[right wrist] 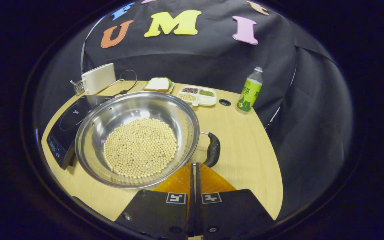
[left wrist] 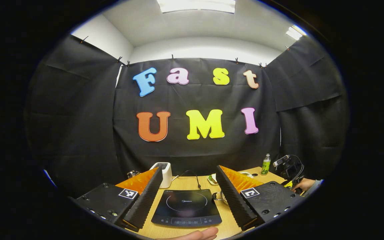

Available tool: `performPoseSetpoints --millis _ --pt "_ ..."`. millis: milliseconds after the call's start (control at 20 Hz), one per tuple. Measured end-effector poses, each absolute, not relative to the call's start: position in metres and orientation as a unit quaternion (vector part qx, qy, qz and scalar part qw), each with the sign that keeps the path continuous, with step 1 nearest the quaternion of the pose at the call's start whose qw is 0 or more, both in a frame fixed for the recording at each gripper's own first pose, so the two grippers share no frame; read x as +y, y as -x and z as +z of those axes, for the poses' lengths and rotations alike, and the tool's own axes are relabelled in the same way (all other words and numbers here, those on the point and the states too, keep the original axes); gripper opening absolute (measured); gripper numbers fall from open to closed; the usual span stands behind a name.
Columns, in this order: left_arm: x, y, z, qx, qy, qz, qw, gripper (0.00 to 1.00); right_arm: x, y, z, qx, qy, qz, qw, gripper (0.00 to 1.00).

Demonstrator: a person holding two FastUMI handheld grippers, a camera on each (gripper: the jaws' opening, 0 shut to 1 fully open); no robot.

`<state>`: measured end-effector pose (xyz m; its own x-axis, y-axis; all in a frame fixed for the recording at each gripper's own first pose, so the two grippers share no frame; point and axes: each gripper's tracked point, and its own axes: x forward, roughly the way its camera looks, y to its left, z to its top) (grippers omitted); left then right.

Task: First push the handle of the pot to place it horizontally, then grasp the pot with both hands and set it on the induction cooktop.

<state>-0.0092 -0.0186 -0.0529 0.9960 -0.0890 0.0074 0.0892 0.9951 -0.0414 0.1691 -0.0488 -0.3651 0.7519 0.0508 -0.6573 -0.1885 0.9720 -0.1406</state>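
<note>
- Right gripper (right wrist: 193,166): jaws clenched together with nothing between them, tips just at the near rim of the pot, beside its handle.
- Pot (right wrist: 135,136): wide steel pan on the wooden table (right wrist: 245,156), directly ahead of the right jaws; its base carries a layer of pale round beans (right wrist: 141,147).
- Pot handle (right wrist: 213,150): dark grip on the pot's right side, just right of the right gripper's tips, close but contact cannot be told.
- Left gripper (left wrist: 189,176): jaws released and spread wide, held above the table and gripping nothing.
- Induction cooktop (left wrist: 187,206): flat black unit lying between the spread left fingers; in the right gripper view it sits left of the pot, with the pot's rim overlapping its edge.
- Hand (left wrist: 200,234): at the table's near edge, in front of the cooktop.
- Toaster (right wrist: 98,78): white, behind the cooktop.
- Sandwich plate (right wrist: 158,85) and divided tray (right wrist: 197,95): at the table's far edge, behind the pot.
- Green bottle (right wrist: 249,90): upright, far right, well apart from the pot.
</note>
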Motion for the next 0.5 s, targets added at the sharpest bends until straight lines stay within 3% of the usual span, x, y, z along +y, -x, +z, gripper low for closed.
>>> performPoseSetpoints --millis 500 --pt "-0.05 -0.023 -0.083 0.026 0.039 -0.067 0.997 0.96 -0.042 -0.177 -0.387 0.369 0.071 0.068 0.924 0.04"
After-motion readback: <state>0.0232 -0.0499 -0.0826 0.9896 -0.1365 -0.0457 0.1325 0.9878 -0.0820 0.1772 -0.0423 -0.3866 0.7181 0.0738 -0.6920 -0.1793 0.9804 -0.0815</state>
